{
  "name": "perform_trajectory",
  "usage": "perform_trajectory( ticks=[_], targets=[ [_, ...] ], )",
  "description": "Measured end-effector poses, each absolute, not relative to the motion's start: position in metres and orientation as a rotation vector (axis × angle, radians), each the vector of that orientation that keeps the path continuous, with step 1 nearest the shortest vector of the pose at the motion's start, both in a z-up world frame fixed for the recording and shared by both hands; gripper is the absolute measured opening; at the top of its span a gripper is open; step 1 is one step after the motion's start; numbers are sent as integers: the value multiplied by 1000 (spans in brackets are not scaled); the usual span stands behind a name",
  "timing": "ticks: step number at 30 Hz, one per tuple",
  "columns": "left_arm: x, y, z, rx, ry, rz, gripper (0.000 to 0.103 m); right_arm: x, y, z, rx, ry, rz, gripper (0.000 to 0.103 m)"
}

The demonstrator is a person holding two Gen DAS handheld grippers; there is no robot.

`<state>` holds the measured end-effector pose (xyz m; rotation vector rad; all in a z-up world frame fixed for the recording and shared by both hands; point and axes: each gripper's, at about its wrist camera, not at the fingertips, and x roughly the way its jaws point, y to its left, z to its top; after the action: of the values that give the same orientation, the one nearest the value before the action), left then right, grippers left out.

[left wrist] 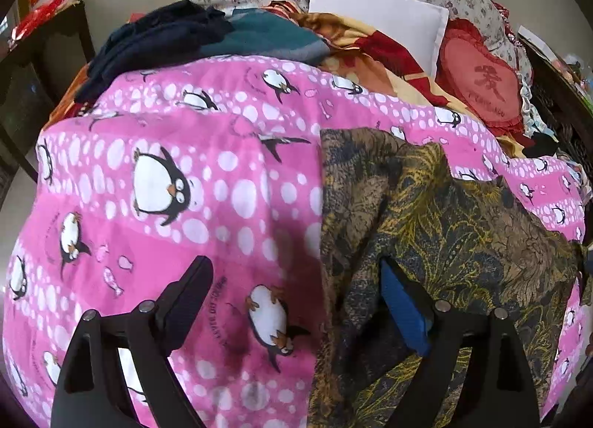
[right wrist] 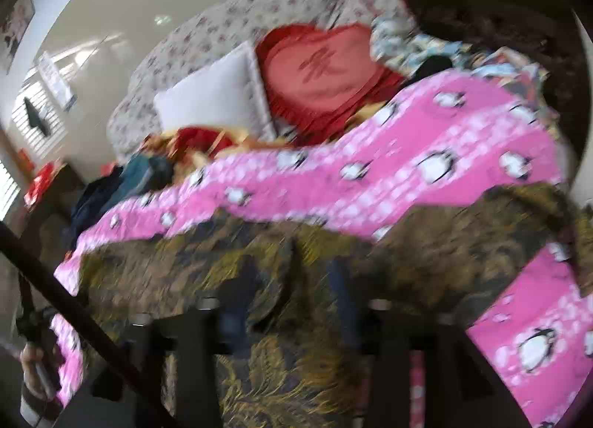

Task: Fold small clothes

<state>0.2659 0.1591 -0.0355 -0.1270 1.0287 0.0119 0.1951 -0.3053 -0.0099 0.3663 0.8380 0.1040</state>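
A brown and yellow patterned garment (left wrist: 437,227) lies on the pink penguin blanket (left wrist: 185,168) on the bed. My left gripper (left wrist: 296,294) is open above the garment's left edge; its right finger with the blue pad (left wrist: 404,313) is over the cloth, its left finger (left wrist: 189,298) over the blanket. In the blurred right wrist view the same garment (right wrist: 259,279) fills the foreground. My right gripper (right wrist: 292,302) hovers over it with a gap between its fingers, nothing held.
Dark blue and teal clothes (left wrist: 178,38) are piled at the far left of the bed. A white pillow (left wrist: 374,12) and a red heart cushion (left wrist: 481,83) lie at the head. Dark furniture (left wrist: 33,68) stands left.
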Motion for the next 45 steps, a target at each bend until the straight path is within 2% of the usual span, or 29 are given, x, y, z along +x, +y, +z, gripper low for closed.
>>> perform_trajectory(
  ticks=[5, 6, 7, 8, 9, 12, 15, 18, 20, 23, 25, 27, 32, 33, 34, 35, 37, 39, 40, 41, 45],
  targets=[
    [266, 161, -39, -144, 1036, 21, 89, 194, -276, -23, 287, 870, 137, 72],
    [267, 161, -40, -145, 1039, 22, 89, 193, -270, -27, 267, 876, 135, 68],
    [267, 161, -42, -145, 1043, 23, 89, 192, -264, -31, 240, 885, 134, 53],
    [267, 161, -43, -145, 1044, 24, 89, 193, -263, -37, 220, 898, 138, 43],
    [268, 161, -44, -145, 1046, 25, 89, 195, -259, -42, 198, 919, 143, 26],
    [266, 160, -41, -144, 1044, 20, 89, 189, -257, -36, 158, 868, 149, 8],
    [262, 160, -35, -122, 1033, 16, 89, 174, -271, -13, 182, 796, 162, 8],
    [257, 163, -31, -111, 1012, 26, 89, 162, -278, -17, 139, 839, 162, 8],
    [258, 164, -32, -104, 1017, 36, 89, 162, -278, -34, 63, 920, 117, 8],
    [259, 166, -34, -116, 1024, 40, 89, 160, -294, -41, 93, 958, 40, 27],
    [261, 165, -35, -117, 1022, 45, 89, 157, -309, -23, 205, 868, 51, 62],
    [265, 162, -35, -113, 1017, 59, 89, 162, -317, -10, 266, 800, 30, 77],
    [282, 152, -38, -112, 1010, 81, 89, 220, -303, -22, 231, 886, -4, 78],
    [288, 148, -42, -92, 1021, 93, 89, 231, -298, -31, 209, 923, -6, 73],
    [290, 147, -44, -86, 1022, 100, 89, 237, -293, -39, 184, 946, 4, 35],
    [292, 147, -44, -89, 1012, 99, 89, 243, -287, -45, 159, 959, 36, 16],
    [295, 149, -41, -91, 983, 95, 88, 245, -283, -40, 113, 918, 32, 11],
    [297, 150, -34, -88, 941, 94, 72, 241, -280, -32, 67, 869, 26, 10],
    [298, 151, -30, -78, 922, 111, 55, 241, -279, -24, 41, 831, 7, 10],
    [299, 152, -29, -80, 919, 114, 52, 241, -280, -21, 30, 813, -3, 10],
    [302, 155, -32, -111, 899, 114, 52, 257, -278, -33, -43, 813, -101, 10]
  ],
)
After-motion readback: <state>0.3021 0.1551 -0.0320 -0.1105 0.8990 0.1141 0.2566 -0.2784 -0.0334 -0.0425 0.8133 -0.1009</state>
